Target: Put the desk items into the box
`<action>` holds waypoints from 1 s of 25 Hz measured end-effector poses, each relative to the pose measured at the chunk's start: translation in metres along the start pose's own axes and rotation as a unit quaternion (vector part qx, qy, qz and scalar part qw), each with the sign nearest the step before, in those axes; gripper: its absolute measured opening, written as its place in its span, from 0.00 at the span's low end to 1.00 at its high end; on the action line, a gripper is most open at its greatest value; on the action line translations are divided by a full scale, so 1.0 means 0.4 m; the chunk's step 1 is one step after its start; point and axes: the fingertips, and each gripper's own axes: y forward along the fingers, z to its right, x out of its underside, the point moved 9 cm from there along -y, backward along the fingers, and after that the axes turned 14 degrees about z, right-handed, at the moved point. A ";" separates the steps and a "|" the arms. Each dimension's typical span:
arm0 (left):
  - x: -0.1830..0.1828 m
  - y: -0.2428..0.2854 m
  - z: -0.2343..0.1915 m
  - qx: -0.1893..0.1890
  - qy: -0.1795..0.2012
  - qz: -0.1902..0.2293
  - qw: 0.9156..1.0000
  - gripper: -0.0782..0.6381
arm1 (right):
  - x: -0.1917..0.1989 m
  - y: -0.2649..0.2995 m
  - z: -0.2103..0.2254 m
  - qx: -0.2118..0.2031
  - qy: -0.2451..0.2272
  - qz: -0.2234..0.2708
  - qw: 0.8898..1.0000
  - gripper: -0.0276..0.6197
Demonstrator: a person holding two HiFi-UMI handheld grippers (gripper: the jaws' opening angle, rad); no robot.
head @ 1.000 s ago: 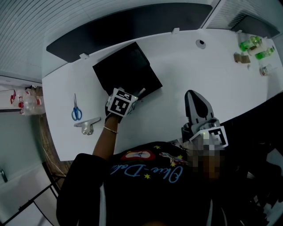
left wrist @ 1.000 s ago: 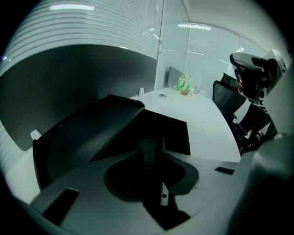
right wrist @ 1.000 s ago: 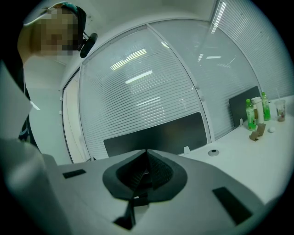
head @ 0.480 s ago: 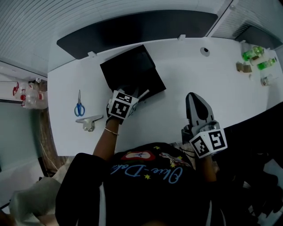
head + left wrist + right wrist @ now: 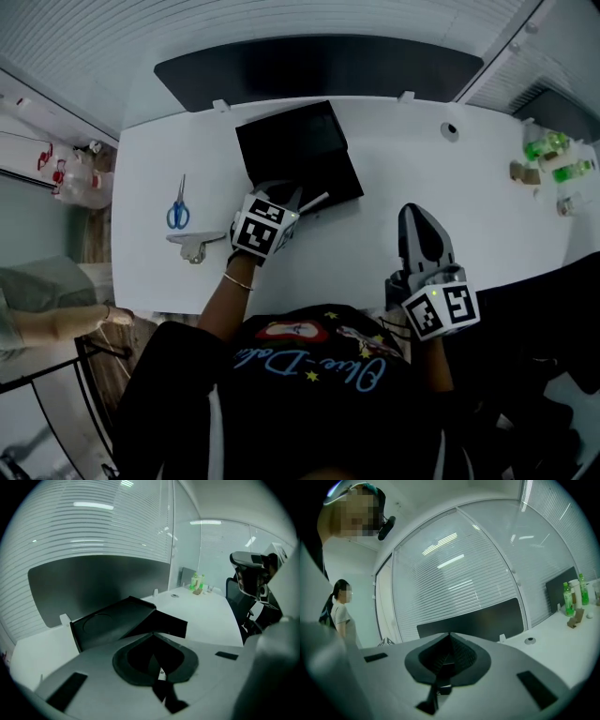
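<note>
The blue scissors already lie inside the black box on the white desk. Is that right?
Not quite. The blue scissors are not inside the black box. They lie on the white desk, to the left of the box and apart from it. The head view shows this. The box is on the desk, as stated.

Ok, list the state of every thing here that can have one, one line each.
left tool: shut on a thin white item.
right tool: shut, nothing in it.
black box: open.
scissors: blades closed, lying flat.
green bottles: upright.
</note>
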 end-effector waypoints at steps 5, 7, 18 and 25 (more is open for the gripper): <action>-0.016 -0.041 0.013 -0.013 -0.005 0.023 1.000 0.12 | 0.000 0.001 -0.009 -0.016 0.003 -0.001 1.000 0.06; -0.025 -0.058 0.022 -0.015 -0.004 0.033 0.999 0.12 | -0.001 0.001 -0.011 -0.020 0.005 -0.002 1.000 0.06; -0.071 -0.134 0.063 -0.038 0.010 0.084 0.996 0.12 | 0.000 0.006 -0.017 -0.050 0.010 -0.007 0.999 0.06; -0.106 -0.181 0.081 -0.057 0.020 0.120 0.991 0.12 | 0.005 0.015 -0.018 -0.068 0.016 -0.010 0.998 0.06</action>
